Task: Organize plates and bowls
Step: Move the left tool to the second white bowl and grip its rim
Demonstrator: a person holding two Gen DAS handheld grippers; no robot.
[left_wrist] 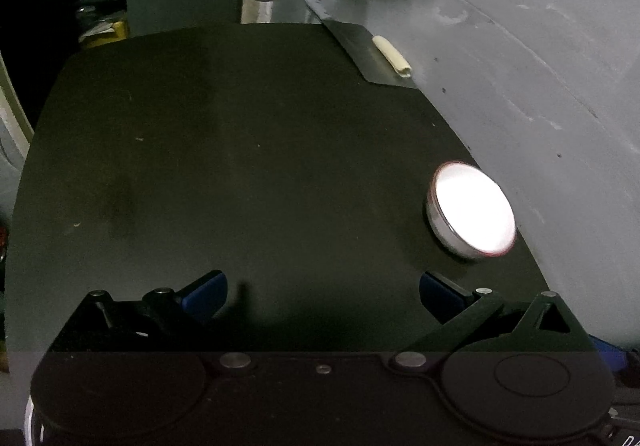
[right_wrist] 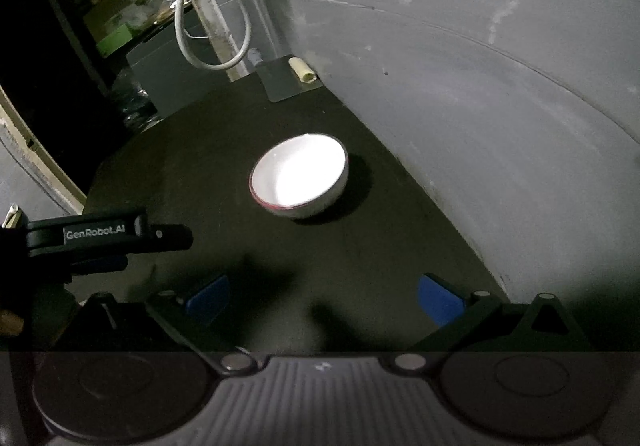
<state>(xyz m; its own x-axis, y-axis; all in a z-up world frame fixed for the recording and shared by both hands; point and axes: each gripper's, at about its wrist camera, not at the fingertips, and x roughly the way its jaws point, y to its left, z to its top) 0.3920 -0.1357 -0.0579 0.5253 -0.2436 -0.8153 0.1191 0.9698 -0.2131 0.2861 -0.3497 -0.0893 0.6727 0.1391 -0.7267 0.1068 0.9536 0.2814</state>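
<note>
The right gripper (right_wrist: 324, 298) hangs with its jaws wide apart and empty, just short of the white bowl (right_wrist: 300, 176); the left gripper (left_wrist: 322, 294) is likewise spread and empty. The bowl sits alone on the dark table (right_wrist: 200, 150) near the grey wall (right_wrist: 480, 106), with no plates visible, so organizing seems barely begun.

Table: dark matte tabletop (right_wrist: 208, 174), scuffed with pale flecks.
Wall: grey plaster wall (right_wrist: 460, 94) runs along the table's right edge, scratched and smudged.
Cable: a white cable (right_wrist: 208, 64) hangs in a loop beyond the table's far edge.
Light: dim room; bright patches on the wall.
</note>
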